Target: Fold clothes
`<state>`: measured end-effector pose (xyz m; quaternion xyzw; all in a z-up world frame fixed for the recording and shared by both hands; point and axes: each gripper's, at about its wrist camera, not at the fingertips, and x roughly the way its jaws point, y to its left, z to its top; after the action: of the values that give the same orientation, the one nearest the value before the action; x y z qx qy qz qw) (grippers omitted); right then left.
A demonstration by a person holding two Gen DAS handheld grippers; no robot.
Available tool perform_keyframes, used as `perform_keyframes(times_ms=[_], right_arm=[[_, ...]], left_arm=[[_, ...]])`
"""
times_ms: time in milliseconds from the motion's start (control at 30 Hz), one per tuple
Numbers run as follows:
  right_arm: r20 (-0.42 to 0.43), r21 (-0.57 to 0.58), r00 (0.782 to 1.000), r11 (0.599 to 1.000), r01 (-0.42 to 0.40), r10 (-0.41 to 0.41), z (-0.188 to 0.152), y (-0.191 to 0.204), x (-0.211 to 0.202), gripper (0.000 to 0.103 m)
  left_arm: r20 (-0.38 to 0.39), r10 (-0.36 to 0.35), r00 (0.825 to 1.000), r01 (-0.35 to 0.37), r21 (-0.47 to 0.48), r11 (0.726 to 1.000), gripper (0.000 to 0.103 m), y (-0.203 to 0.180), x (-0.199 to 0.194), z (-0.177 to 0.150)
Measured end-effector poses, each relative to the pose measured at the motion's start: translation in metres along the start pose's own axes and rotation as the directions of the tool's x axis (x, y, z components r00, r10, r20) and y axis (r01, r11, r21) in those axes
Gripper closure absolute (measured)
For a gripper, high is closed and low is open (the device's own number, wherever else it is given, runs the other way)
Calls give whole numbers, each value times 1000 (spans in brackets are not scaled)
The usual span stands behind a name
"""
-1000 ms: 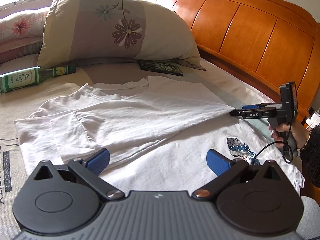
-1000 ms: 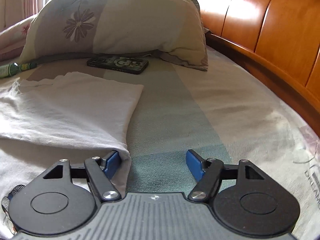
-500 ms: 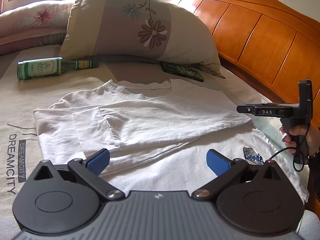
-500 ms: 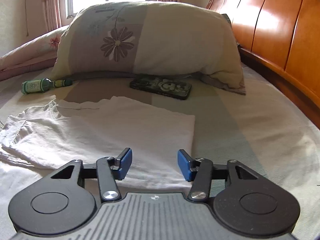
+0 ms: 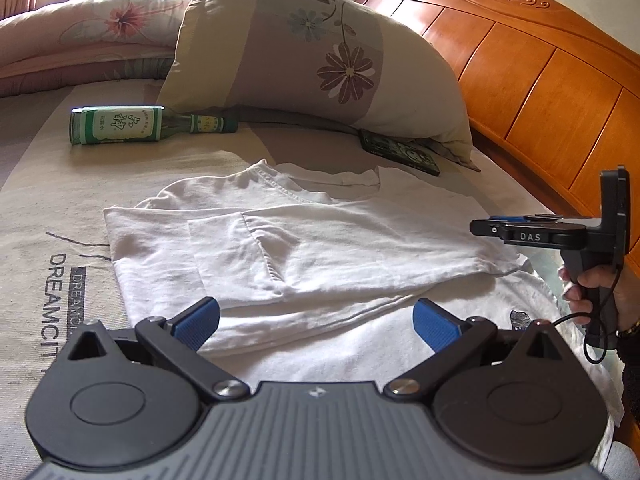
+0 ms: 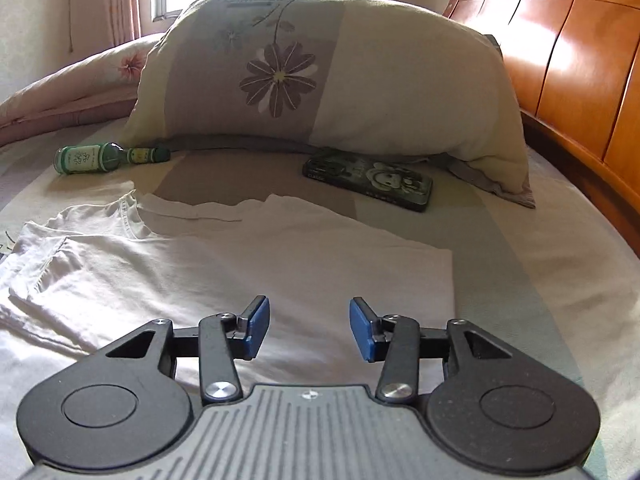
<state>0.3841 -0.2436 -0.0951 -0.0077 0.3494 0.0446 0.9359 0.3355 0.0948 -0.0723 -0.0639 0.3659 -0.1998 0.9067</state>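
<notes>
A white T-shirt (image 5: pixel 320 248) lies on the bed, its far side folded over the middle; it also shows in the right wrist view (image 6: pixel 240 264). My left gripper (image 5: pixel 316 318) is open and empty, held above the shirt's near edge. My right gripper (image 6: pixel 306 328) is open and empty, held above the folded part. In the left wrist view the right gripper (image 5: pixel 486 227) hovers over the shirt's right end, clear of the cloth.
A green glass bottle (image 5: pixel 120 125) lies on the sheet at the far left. A dark phone (image 6: pixel 368 179) lies by a large flowered pillow (image 6: pixel 320 72). The wooden headboard (image 5: pixel 540 80) runs along the right side.
The right gripper let go of the shirt's edge, rose and narrowed its opening. The folded layer now lies flat. The left gripper drew back and up, still open.
</notes>
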Motion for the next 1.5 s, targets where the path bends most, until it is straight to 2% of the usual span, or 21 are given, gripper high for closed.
perform_keyframes(times_ms=[67,167,200,267,333,400,500,533,633,900,967,1200,1300,1367,1467,1500], right_arm=[[-50,21,999,1000,16,-15,-10,7,11,51],[-42,79,997,995,68,-65,-21,13,-5,39],[-38,120,997,990,71,-67,-21,13,-11,39],[-1,194,998,979,68,-70,-19,14,-22,36],[58,226,993,970,87,-103,-18,19,-26,26],[54,239,990,964,112,-128,-21,21,-18,19],[1,274,995,957,94,-98,-31,18,-3,18],[9,280,996,956,86,-92,-33,17,-2,17],[12,272,998,961,55,-60,-33,15,0,8],[5,279,1000,960,8,-9,-32,11,2,0],[1,292,1000,956,0,0,-31,9,1,0],[-1,334,1000,942,-29,31,-29,2,0,0],[-9,332,999,942,-38,44,-28,1,-1,0],[-11,330,998,943,-52,59,-28,0,-3,0],[-12,322,996,944,-77,86,-29,-2,-7,0],[-9,312,995,946,-89,96,-29,-3,-9,0]], left_arm=[[-6,10,1000,-10,-4,1000,1,2,1,0],[-9,25,1000,-26,-20,999,1,4,1,0],[-9,30,1000,-30,-28,999,1,5,2,0],[-8,40,999,-40,-43,998,1,5,2,0],[3,32,999,-31,-68,997,1,0,5,4],[6,5,1000,-5,-76,997,1,-5,10,10],[-23,-19,1000,18,-43,999,1,-17,38,30],[-34,-26,999,25,-31,999,1,-21,47,38],[-100,-37,994,29,-82,996,1,-24,87,53],[-146,-60,988,39,-145,989,1,2,93,38],[-158,-44,986,18,-163,986,1,6,85,39],[-138,-54,989,37,-119,992,1,-28,78,75],[-137,-100,985,86,-103,991,1,-50,96,84],[-167,-122,978,101,-125,987,1,-59,116,80],[-228,-109,967,62,-204,977,1,-50,140,63],[-213,-114,970,68,-214,974,1,-46,139,57]])
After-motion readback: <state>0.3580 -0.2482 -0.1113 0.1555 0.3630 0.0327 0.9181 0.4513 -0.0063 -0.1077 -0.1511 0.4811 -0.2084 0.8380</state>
